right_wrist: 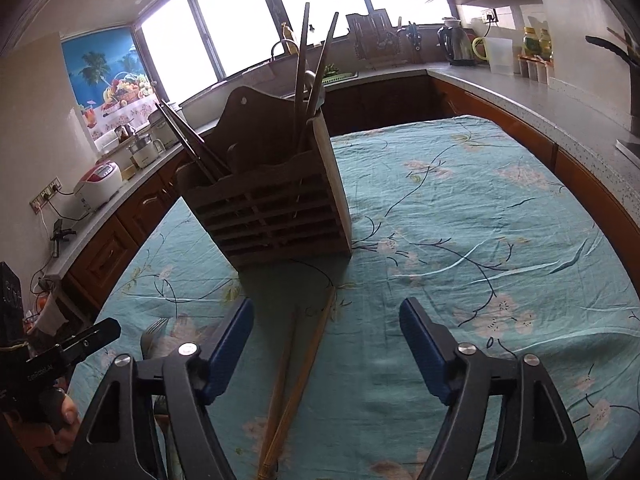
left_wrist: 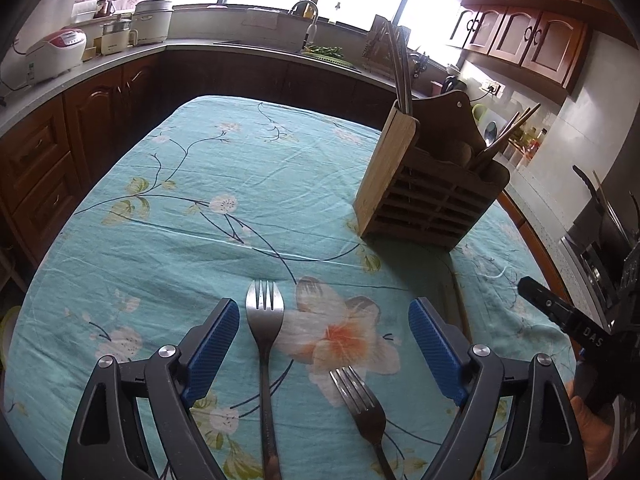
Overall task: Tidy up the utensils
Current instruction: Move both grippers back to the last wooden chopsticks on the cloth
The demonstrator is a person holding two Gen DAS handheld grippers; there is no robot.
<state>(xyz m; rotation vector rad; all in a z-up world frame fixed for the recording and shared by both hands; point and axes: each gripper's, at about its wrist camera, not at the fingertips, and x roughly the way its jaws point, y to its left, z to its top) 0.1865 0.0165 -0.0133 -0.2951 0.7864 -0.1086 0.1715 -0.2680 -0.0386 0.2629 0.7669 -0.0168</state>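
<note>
Two steel forks lie on the floral tablecloth, one [left_wrist: 265,320] near the left pad, one [left_wrist: 362,404] lower right, both between my open left gripper's [left_wrist: 324,312] fingers. A wooden utensil holder [left_wrist: 424,192] stands beyond with utensils in it; it also shows in the right wrist view [right_wrist: 276,204]. My right gripper [right_wrist: 326,312] is open and empty over a pair of wooden chopsticks [right_wrist: 304,364] lying in front of the holder. A fork [right_wrist: 154,332] shows at its left.
The table [left_wrist: 200,200] is covered in teal cloth. Kitchen counters [left_wrist: 120,60] with rice cookers [left_wrist: 56,50], a kettle [right_wrist: 458,46] and jars ring the table. The other gripper shows at the right edge [left_wrist: 560,312] and at the left edge [right_wrist: 68,356].
</note>
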